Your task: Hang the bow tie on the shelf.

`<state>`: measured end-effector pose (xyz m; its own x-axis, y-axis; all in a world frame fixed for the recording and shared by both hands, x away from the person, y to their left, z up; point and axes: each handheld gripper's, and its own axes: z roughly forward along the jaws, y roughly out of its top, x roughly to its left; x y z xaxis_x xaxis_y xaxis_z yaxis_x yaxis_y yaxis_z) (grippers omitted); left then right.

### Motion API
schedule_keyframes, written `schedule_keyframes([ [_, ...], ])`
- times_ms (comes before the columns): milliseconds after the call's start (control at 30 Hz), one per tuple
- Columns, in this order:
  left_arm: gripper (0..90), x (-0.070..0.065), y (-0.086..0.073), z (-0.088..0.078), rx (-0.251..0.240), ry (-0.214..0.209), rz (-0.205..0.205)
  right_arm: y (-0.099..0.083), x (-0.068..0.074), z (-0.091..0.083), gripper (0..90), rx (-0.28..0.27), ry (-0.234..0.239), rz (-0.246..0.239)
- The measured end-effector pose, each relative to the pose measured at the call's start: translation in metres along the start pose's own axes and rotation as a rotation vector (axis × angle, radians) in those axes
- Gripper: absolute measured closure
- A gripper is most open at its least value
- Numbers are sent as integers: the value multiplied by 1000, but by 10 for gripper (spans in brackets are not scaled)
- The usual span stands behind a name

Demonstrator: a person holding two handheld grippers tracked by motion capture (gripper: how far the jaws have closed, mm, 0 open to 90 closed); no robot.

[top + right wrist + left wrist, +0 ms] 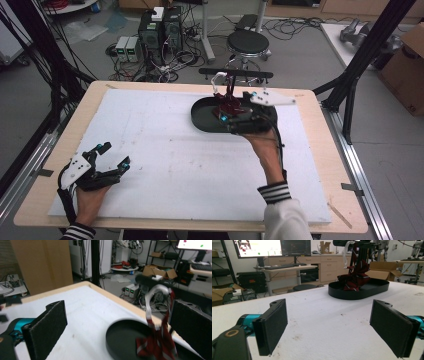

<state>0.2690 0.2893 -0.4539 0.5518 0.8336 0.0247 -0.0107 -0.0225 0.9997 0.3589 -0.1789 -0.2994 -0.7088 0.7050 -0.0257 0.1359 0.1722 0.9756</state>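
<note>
The right tool (239, 116) hovers over the near rim of the black oval tray (202, 117) at the table's (150, 150) far side, jaws wide and holding nothing. A dark red striped cloth (157, 345) hangs from a white hook (153, 296) on the tray's stand, its lower end heaped in the tray. Likely next: close on the cloth. The left tool (107, 157) rests wide open near the front left corner

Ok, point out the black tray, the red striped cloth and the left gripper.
black tray (362, 293): left gripper view, its front wall.
red striped cloth (355, 278): left gripper view, the bunched middle.
left gripper (116, 153): high view, between its fingertips.
</note>
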Motion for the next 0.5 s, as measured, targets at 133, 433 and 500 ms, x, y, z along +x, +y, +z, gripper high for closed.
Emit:
schedule_keyframes([
  [133, 149, 0, 0, 0, -1, 1, 5, -28, 3, -32, 5, -18, -15, 25],
  [433, 149, 1, 0, -1, -7, -2, -12, -96, 6, -90, 5, -79, -127, 66],
  [500, 149, 1, 0, 0, -2, -3, -6, -111, 5, -98, 5, -81, -168, 90],
])
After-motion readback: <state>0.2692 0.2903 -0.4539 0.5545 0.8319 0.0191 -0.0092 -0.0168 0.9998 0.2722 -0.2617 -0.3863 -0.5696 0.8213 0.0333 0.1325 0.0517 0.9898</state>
